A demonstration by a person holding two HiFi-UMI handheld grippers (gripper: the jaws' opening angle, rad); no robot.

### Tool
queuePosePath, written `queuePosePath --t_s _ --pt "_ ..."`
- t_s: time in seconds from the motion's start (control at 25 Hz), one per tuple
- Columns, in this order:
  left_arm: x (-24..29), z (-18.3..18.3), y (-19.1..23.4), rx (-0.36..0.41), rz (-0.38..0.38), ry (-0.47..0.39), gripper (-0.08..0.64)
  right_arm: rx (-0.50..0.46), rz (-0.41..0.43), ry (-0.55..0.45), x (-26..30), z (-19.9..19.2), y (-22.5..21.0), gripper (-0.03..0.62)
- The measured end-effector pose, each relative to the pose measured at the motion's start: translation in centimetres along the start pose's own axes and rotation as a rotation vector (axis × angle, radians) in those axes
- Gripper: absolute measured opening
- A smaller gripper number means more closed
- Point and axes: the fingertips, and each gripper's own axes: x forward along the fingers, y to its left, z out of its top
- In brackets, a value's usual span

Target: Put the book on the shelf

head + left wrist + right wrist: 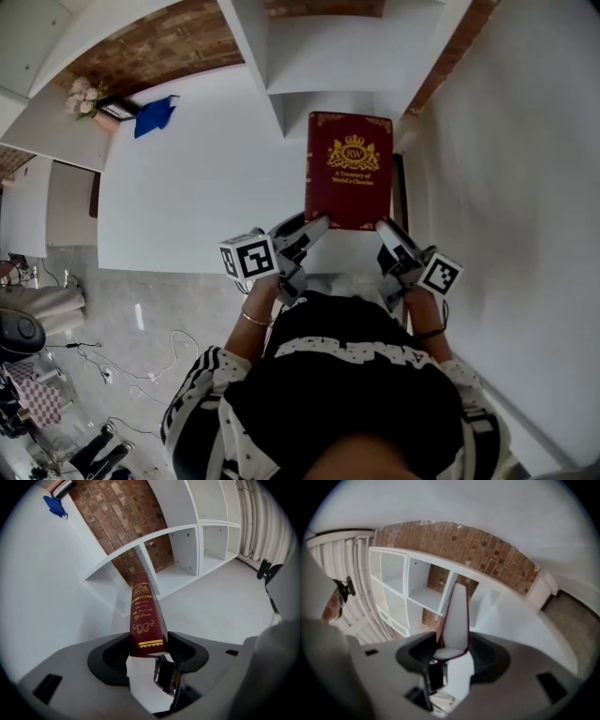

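Observation:
A dark red book (349,169) with gold print is held flat over the white table (187,187), its far end toward the white shelf unit (309,56). My left gripper (315,224) grips its near left corner and my right gripper (384,228) its near right corner. In the left gripper view the gold-lettered spine of the book (143,616) sits between the pads of the left gripper (147,651). In the right gripper view the white page edge of the book (456,620) is clamped in the right gripper (452,651). Open shelf compartments (187,550) lie ahead.
A blue cloth (153,116), a small framed object (117,110) and pink flowers (82,94) lie at the table's far left. A brick wall (487,550) shows behind the shelf compartments (417,588). Cables and clutter cover the floor (122,337) at lower left.

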Motion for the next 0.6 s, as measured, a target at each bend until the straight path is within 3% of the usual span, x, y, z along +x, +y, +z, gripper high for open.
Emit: queuePosePath --t_s 0.6 --pt "1.1 -0.3 -0.4 -0.113 -0.057 0.075 0.275 0.016 -0.108 -0.033 -0.4 0.4 0.3 0.232"
